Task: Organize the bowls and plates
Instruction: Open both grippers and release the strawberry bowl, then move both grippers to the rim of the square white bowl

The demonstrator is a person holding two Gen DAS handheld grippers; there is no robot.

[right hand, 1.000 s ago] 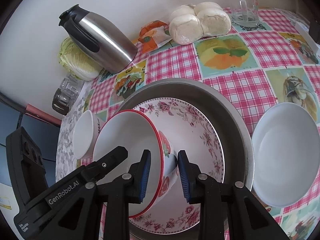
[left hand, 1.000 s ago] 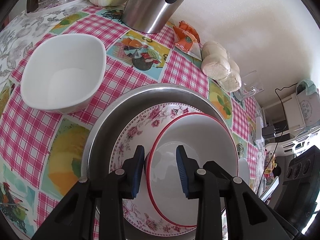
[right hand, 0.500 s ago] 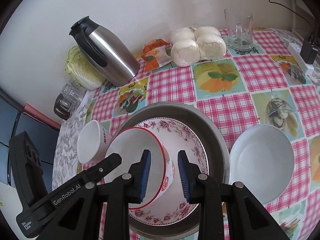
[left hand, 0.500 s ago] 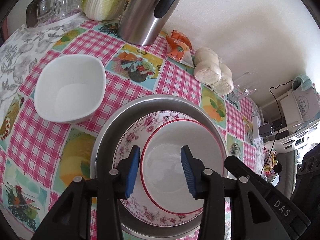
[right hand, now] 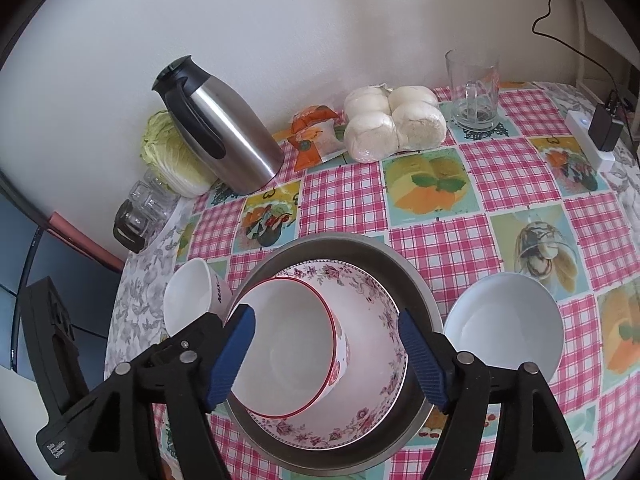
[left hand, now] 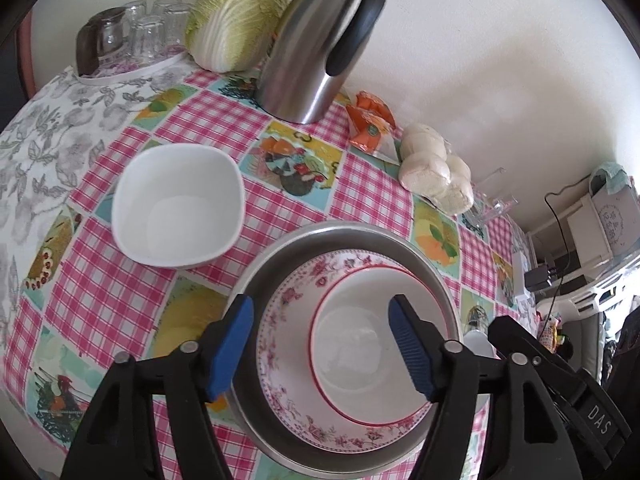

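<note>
**Nested bowls on the checked cloth, both grippers spread wide**

On the pink checked tablecloth (right hand: 440, 240) the red-rimmed bowl (right hand: 288, 344) sat tilted inside the floral bowl (right hand: 372, 312), within the steel pan (right hand: 416, 292), just ahead of the wide-open right gripper (right hand: 324, 356). It looked liable to rock or slide. The left gripper (left hand: 320, 344), equally wide, held nothing. A white square bowl (left hand: 178, 204) lay ahead-left of it, a round white bowl (right hand: 504, 324) ahead-right of the right gripper.

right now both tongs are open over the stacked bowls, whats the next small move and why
Probably swing the left tongs toward the square white bowl and take its rim. The red-rimmed bowl already sits inside the floral bowl in the metal pan, and neither tongs holds anything. Two white bowls are not yet nested, and the square one lies on the left side.
</note>
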